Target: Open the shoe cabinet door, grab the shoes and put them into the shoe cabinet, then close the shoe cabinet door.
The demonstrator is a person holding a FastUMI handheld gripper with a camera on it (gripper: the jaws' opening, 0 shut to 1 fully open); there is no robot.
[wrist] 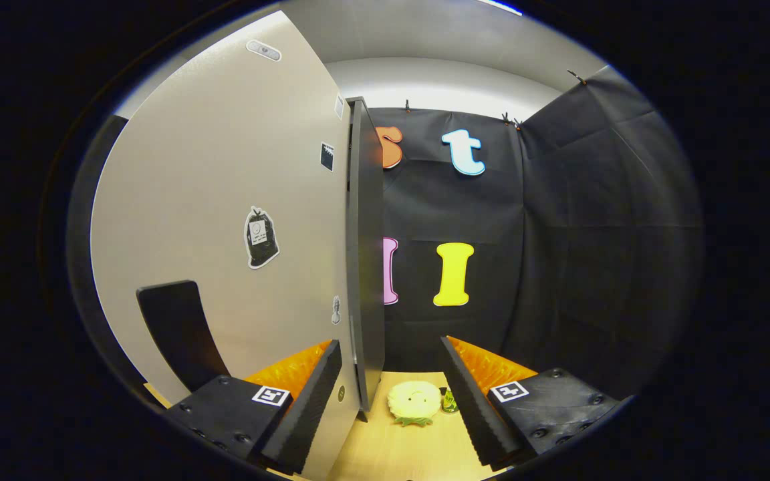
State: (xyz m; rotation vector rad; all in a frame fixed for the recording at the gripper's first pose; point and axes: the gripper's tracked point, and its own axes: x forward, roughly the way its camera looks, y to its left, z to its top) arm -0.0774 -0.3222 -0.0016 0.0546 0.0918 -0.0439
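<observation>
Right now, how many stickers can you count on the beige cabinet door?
3 on the beige cabinet door: a black bag-shaped sticker mid-panel, a small black square sticker near its free edge, a small grey sticker lower down. Open claw straddles that edge; others may be hidden.

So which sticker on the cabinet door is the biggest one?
The dark bag-shaped sticker at mid-door, well above the open gripper. The small dark square near the door's edge and the pale oval at its top are much smaller.

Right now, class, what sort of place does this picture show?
Probably a staged recording booth: black cloth wall, tall beige cabinet door edge-on, pale wooden floor with a plush yellow slipper between the open gripper fingers.
</observation>
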